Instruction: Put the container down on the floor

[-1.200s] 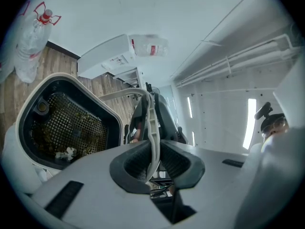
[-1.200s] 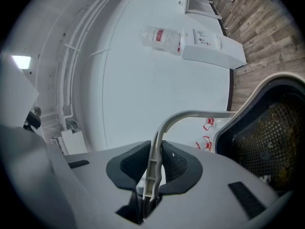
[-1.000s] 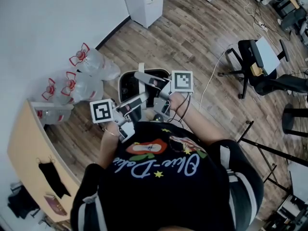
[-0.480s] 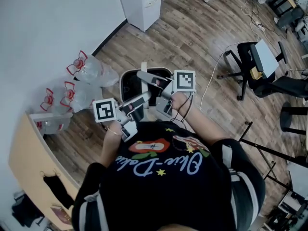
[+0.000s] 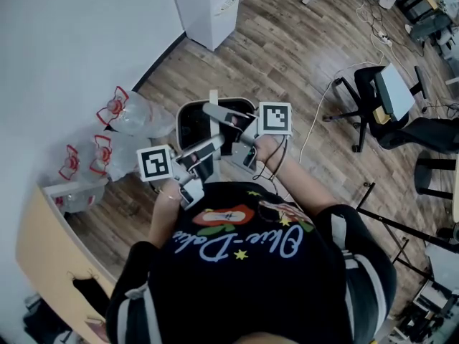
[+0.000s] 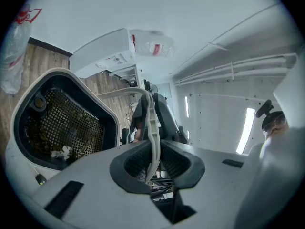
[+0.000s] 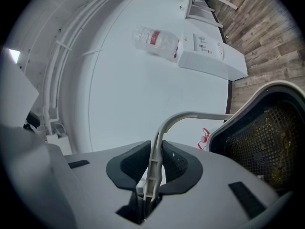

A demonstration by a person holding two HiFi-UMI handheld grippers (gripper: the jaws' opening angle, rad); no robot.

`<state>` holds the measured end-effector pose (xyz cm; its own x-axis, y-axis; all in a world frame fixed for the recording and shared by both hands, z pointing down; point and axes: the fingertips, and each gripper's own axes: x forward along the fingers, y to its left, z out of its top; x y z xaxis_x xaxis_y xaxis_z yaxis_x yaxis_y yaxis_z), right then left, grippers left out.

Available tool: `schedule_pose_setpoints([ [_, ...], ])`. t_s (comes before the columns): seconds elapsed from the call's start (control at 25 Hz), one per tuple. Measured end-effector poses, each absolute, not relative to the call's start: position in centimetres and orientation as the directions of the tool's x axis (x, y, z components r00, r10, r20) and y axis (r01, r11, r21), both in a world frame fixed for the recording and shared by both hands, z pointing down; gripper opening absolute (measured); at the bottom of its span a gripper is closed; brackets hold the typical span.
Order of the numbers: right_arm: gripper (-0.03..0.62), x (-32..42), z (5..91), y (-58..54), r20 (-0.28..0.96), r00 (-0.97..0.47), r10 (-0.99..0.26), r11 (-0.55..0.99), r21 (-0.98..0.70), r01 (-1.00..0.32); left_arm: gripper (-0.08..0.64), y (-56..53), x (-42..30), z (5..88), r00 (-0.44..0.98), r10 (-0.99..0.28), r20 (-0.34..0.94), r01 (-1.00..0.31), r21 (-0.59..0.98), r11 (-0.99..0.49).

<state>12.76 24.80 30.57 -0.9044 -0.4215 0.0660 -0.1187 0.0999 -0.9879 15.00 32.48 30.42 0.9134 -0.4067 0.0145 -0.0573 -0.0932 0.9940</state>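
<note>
Hanging from its thin handle, the container sits just beyond and below both claws, above the floor. The left claw and right claw each pinch that handle. It could swivel or slip between the pads, tipping the debris out. Only the head view shows the bags crowding the landing spot beside the left claw.
</note>
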Motion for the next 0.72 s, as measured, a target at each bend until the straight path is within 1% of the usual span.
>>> schedule_pose_setpoints([
  [0.2, 0.057, 11.6, 30.4, 22.9, 0.074, -0.906, -0.418, 0.110, -0.985, -0.132, 0.054, 30.7, 13.8, 30.3, 0.915, -0.404, 0.024, -0.067, 0.993, -0.093],
  [0.32, 0.057, 11.4, 30.4, 23.0, 0.058, -0.910, -0.411, 0.107, -0.988, -0.112, 0.054, 30.6, 13.9, 30.5, 0.913, -0.408, 0.014, -0.058, 0.994, -0.097],
  [0.52, 0.057, 11.6, 30.7, 23.1, 0.065, -0.907, -0.416, 0.100, -0.988, -0.117, 0.054, 30.7, 14.0, 30.8, 0.918, -0.396, 0.009, -0.052, 0.994, -0.097],
  [0.72, 0.057, 11.7, 30.4, 22.9, 0.068, -0.905, -0.420, 0.126, -0.983, -0.133, 0.054, 30.7, 14.1, 30.4, 0.921, -0.389, -0.003, -0.042, 0.993, -0.108],
])
